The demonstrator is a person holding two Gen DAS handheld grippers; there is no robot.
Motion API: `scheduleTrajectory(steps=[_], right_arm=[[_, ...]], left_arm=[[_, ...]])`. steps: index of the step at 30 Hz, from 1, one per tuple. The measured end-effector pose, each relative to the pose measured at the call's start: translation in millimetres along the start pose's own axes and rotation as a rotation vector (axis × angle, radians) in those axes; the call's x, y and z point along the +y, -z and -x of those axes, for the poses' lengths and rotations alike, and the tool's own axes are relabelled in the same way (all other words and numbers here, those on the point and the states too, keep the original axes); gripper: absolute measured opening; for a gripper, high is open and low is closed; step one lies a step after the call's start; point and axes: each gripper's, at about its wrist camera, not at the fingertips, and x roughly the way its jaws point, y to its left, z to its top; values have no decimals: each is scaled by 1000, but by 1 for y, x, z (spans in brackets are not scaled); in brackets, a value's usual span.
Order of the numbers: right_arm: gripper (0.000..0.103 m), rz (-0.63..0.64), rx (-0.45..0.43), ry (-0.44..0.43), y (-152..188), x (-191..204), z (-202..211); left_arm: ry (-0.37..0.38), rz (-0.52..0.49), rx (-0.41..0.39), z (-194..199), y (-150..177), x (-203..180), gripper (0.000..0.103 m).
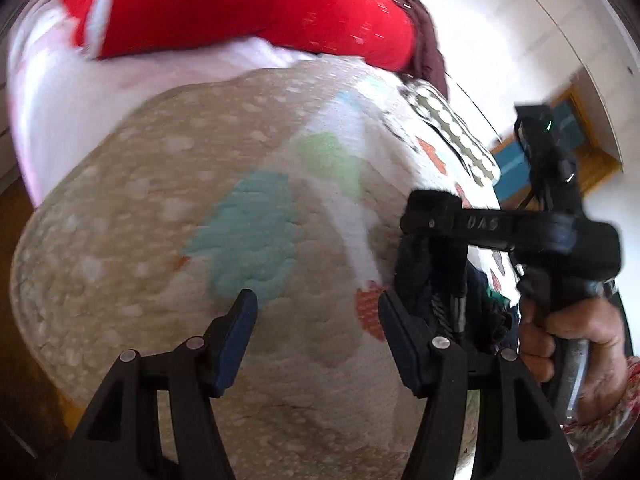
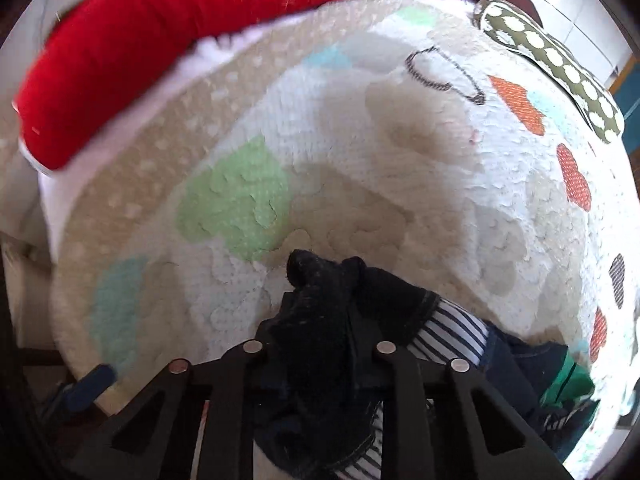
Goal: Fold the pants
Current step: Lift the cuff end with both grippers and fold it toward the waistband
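Note:
The dark navy pants (image 2: 320,320) with a striped lining (image 2: 452,336) hang bunched from my right gripper (image 2: 316,280), which is shut on them above a quilted bedspread (image 2: 400,184). In the left wrist view the right gripper (image 1: 434,216) shows at the right, held by a hand (image 1: 576,344), with the dark pants (image 1: 432,280) dangling under it. My left gripper (image 1: 316,304) is open and empty, just left of the hanging pants, over the bedspread (image 1: 160,216).
A red pillow (image 1: 248,4) lies at the far end of the bed, also in the right wrist view (image 2: 160,40). A green polka-dot cushion (image 2: 560,64) lies far right. More clothes (image 2: 560,384) lie at lower right. A doorway (image 1: 560,140) is beyond the bed.

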Motion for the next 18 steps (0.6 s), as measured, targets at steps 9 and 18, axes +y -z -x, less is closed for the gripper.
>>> scheduleTrajectory(steps=[9,18], right_arm=[[19,-83,-35,-149,7,-17,37],[18,-236,-175,-314,53,-85,89]], left_arm=[[33,-221,9,-30,13,-77,61],[86,-315,94,-41,21,-151,11]])
